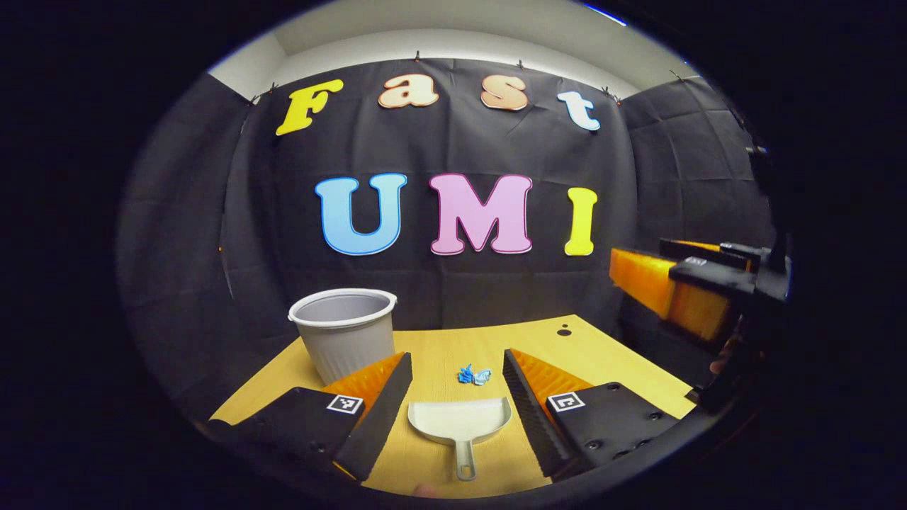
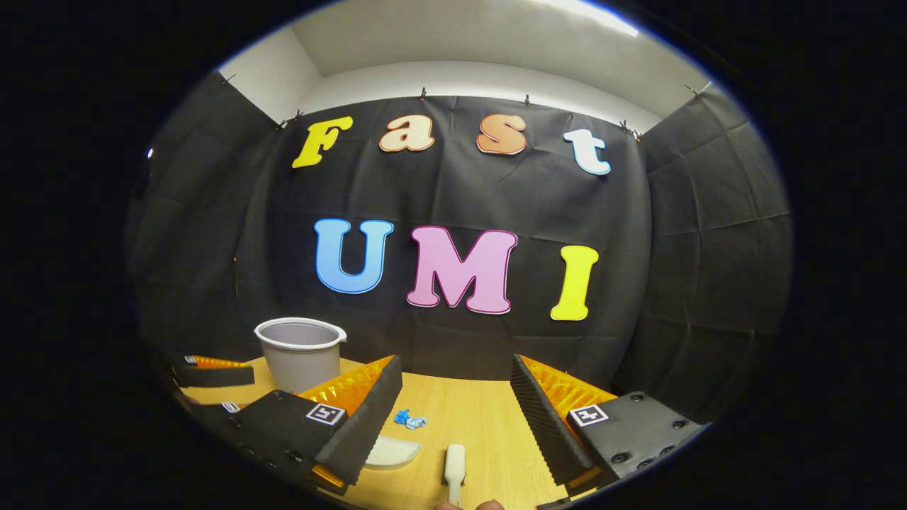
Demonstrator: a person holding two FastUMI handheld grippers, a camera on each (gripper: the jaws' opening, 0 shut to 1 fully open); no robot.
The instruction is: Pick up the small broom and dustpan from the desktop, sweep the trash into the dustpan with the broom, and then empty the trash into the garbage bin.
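A small white dustpan lies flat on the wooden desktop, its handle pointing toward me. My left gripper hovers over it, open, with nothing between its fingers. Just beyond the pan's mouth lies a crumpled blue scrap of trash. In the right gripper view, the white end of the small broom lies on the desk below my open right gripper. The dustpan's edge and the blue trash sit to its left. The grey garbage bin stands upright at the back left.
The right gripper floats off the desk's right edge in the left gripper view. The left gripper shows at the left in the right gripper view, near the bin. A small hole marks the desk's far side.
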